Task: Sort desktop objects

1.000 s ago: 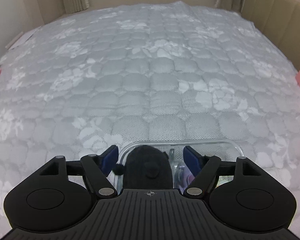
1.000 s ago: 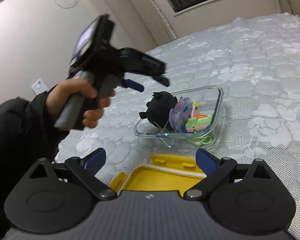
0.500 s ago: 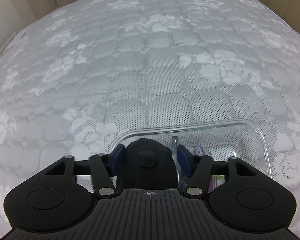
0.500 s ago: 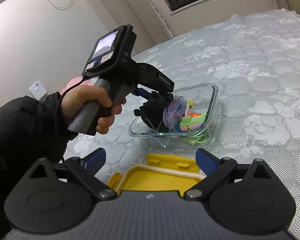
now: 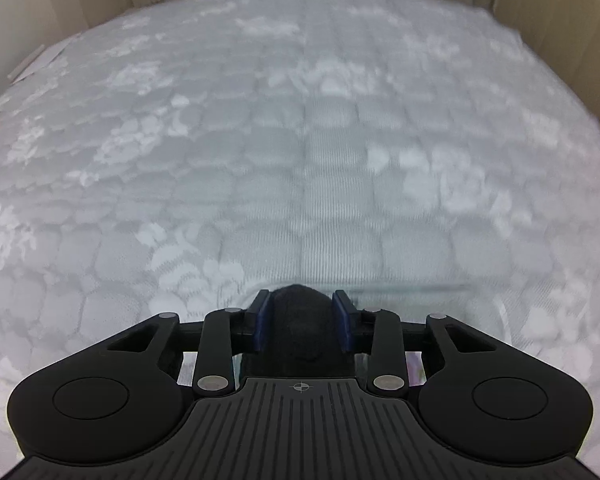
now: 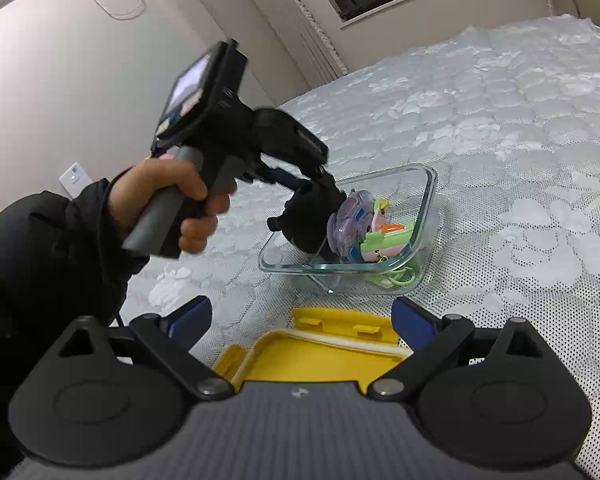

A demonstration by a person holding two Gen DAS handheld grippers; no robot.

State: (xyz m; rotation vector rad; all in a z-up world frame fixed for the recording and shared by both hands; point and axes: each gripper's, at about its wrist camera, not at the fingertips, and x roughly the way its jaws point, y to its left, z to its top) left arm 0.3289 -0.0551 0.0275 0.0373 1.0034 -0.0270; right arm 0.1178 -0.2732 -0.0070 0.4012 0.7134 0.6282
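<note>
A black plush toy (image 5: 300,344) sits at the left end of a clear glass container (image 6: 430,200) on the bed. My left gripper (image 5: 302,314) points steeply down into the container; its jaws are closing, with the toy between them and both blue pads (image 5: 261,322) pressing on its sides. From the right wrist view, the left gripper (image 6: 300,188) meets the toy (image 6: 306,220) from above, held by a person's hand (image 6: 172,192). My right gripper (image 6: 300,314) hangs open and holds nothing, over a yellow lid (image 6: 312,360).
Beside the plush in the container lie a purple translucent toy (image 6: 350,220), a green, pink and orange piece (image 6: 388,240) and a green cord (image 6: 396,278). The quilted grey bed cover (image 5: 300,140) spreads all around. A beige padded panel (image 5: 560,40) borders the bed's right side.
The left gripper's jaws narrowed from wide apart to pressing on the black plush toy, after dipping toward the container. The right gripper stayed where it was.
</note>
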